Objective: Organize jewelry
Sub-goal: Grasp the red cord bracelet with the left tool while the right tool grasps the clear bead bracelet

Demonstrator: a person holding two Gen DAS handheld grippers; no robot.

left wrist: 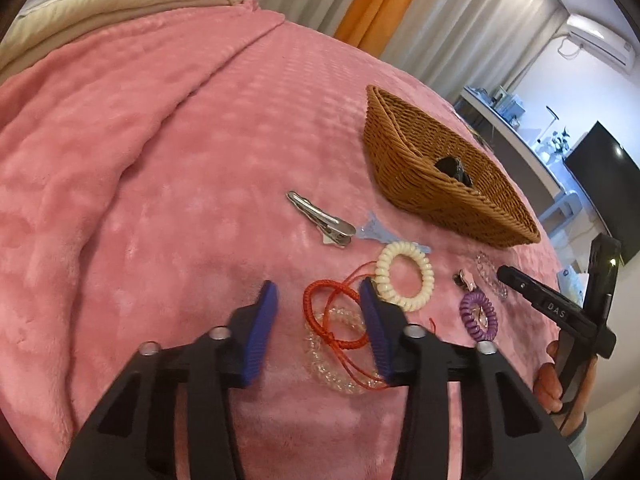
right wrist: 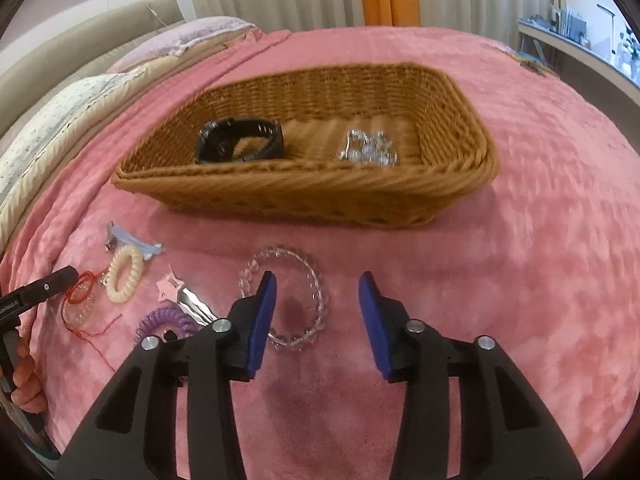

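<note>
Looking across a bed covered by a pink blanket [left wrist: 160,160], I see loose jewelry and hair pieces scattered in front of a wicker basket [right wrist: 280,196]. Starting at the left, a silver hair clip [left wrist: 320,220] lies alone on the blanket, with a pale blue clip [left wrist: 370,232] just beside it. My left tool [left wrist: 318,316] hangs above a red cord bracelet [left wrist: 336,320] that is tangled over a clear coil hair tie [left wrist: 332,360]; its blue pads are spread apart and hold nothing. A cream coil hair tie [left wrist: 404,276] touches the tip of the pad on the right. Further right lie a purple coil hair tie [left wrist: 478,316] and a small pink star clip [right wrist: 170,286].

My right tool [right wrist: 318,316] is also spread wide and empty, with a clear bead bracelet [right wrist: 286,296] flat on the blanket beneath its left pad. Behind it, the basket already holds a black band [right wrist: 240,142] and a silvery sparkling piece [right wrist: 368,148].

I judge the step in hand to be picking up the bead bracelet. To do it well, I would centre one side of the ring between the pads, press lightly into the soft blanket, and close on the beads only, since plush fabric could get pinched and round beads may slip.
</note>
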